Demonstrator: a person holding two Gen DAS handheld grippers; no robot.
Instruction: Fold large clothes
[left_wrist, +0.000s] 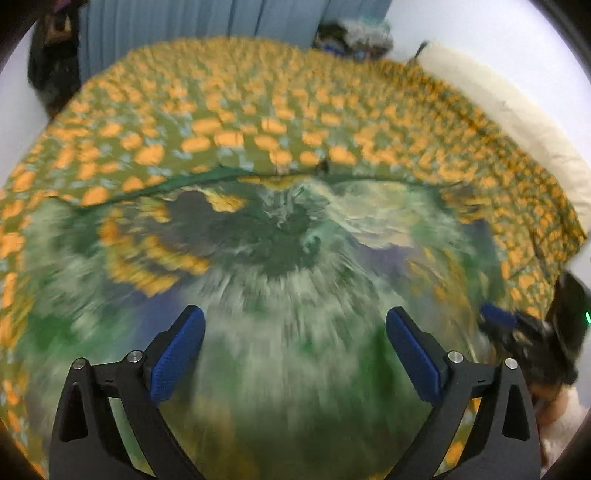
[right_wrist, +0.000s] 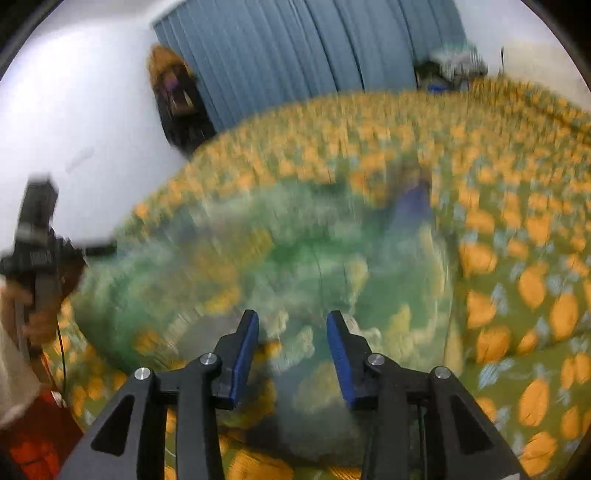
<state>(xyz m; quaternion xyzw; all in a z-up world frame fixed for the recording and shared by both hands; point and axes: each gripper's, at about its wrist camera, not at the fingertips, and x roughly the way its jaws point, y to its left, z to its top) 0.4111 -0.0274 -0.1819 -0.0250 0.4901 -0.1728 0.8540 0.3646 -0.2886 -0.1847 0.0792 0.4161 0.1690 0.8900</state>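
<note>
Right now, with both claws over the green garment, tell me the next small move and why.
Probably lower the left claw onto the green garment and close on a fold. Its jaws stand wide open with nothing between them, and the right claw is open too. The cloth lies rumpled on the orange-patterned bedspread; motion blur hides its edges.

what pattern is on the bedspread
Olive green bedspread with orange fruit-like blobs; clearest in the left wrist view.
</note>
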